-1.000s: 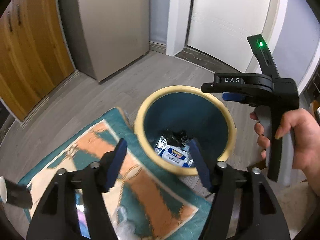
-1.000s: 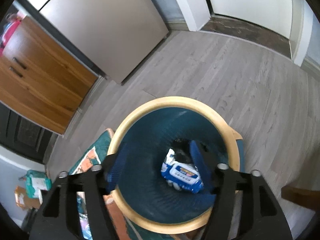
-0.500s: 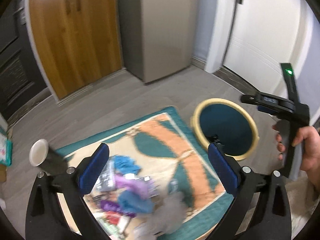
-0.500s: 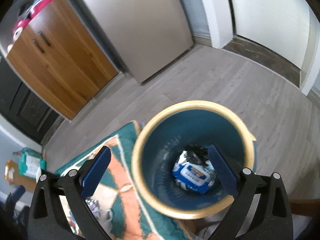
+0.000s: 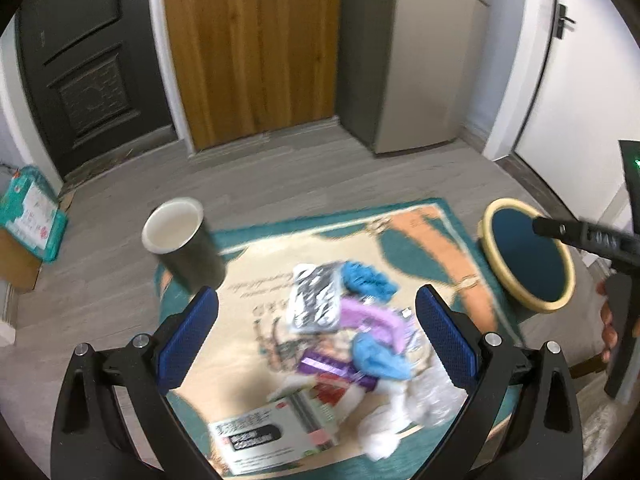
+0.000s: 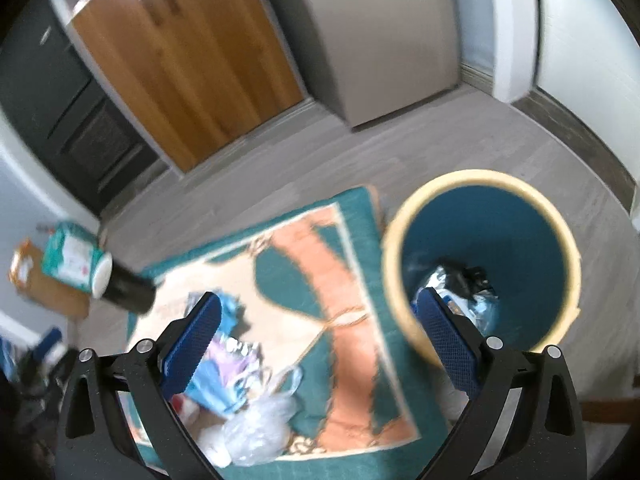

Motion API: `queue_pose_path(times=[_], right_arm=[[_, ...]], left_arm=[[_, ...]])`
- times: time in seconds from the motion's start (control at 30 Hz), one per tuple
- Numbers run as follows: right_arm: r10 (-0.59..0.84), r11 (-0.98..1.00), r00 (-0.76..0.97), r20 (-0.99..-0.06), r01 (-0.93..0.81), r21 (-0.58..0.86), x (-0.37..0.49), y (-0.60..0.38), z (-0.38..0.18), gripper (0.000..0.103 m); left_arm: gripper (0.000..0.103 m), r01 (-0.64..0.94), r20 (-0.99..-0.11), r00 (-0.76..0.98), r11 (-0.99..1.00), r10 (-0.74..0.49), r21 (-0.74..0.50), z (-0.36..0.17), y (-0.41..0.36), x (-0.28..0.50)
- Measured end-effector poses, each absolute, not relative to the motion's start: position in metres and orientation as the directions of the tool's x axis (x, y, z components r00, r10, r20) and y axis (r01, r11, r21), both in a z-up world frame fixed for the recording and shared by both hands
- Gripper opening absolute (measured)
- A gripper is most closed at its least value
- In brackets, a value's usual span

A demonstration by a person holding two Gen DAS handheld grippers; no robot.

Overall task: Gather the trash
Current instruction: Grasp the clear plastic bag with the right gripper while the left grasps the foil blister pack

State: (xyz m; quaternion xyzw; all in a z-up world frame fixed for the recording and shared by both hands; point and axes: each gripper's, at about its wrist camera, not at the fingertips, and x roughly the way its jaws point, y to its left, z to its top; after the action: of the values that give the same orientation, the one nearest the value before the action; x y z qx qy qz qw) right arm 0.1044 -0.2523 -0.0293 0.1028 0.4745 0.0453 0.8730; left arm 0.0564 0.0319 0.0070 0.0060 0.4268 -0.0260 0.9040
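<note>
Left wrist view: left claw now hangs over the rug, jaws spread wide, nothing between the pads. A second ago it looked down into the bin; the bin now sits off to its right, at the rug's edge. Both claws have swung away from the bin toward the litter, so the last drop looks done and a fresh pick is next.

Going left to right under this claw: dark paper cup beyond the left finger, lying tilted, open mouth toward the upper left. Printed carton low, between the fingers. Black-and-white packet, long axis running away from the claw. Blue crumples, purple wrapper, clear plastic by the right finger.

Right wrist view: right claw also gaping, empty. Litter heap lies beneath its left finger; bin mouth faces up beyond the right finger, wrappers at the bottom. View blurred.
</note>
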Motion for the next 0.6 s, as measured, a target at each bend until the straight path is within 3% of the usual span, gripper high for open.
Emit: queue_pose_path(times=[0.1,0.23,0.4,0.6], right_arm=[[0.143,0.987,0.544,-0.827,-0.012,0.163,0.093,-0.222,-0.037,0.097],[0.124,0.986,0.525,-0.842,0.029,0.163,0.079,-0.213,-0.055,0.097],[0.145,0.973,0.417,-0.897,0.106,0.206,0.064,-0.210,-0.095,0.097],[0.148,0.984,0.338,-0.929,0.042,0.172,0.058,-0.192,-0.115,0.094]], left_arm=[[0.097,-0.063,-0.807,0.590,0.996,-0.012,-0.060,-0.012,0.048,0.055],[0.097,-0.129,-0.811,0.582,0.991,0.061,-0.018,-0.035,0.052,0.045],[0.097,-0.096,-0.882,0.463,0.994,0.090,0.051,-0.073,0.052,0.040],[0.097,-0.089,-0.938,0.343,0.996,0.046,0.016,-0.101,0.052,0.040]])
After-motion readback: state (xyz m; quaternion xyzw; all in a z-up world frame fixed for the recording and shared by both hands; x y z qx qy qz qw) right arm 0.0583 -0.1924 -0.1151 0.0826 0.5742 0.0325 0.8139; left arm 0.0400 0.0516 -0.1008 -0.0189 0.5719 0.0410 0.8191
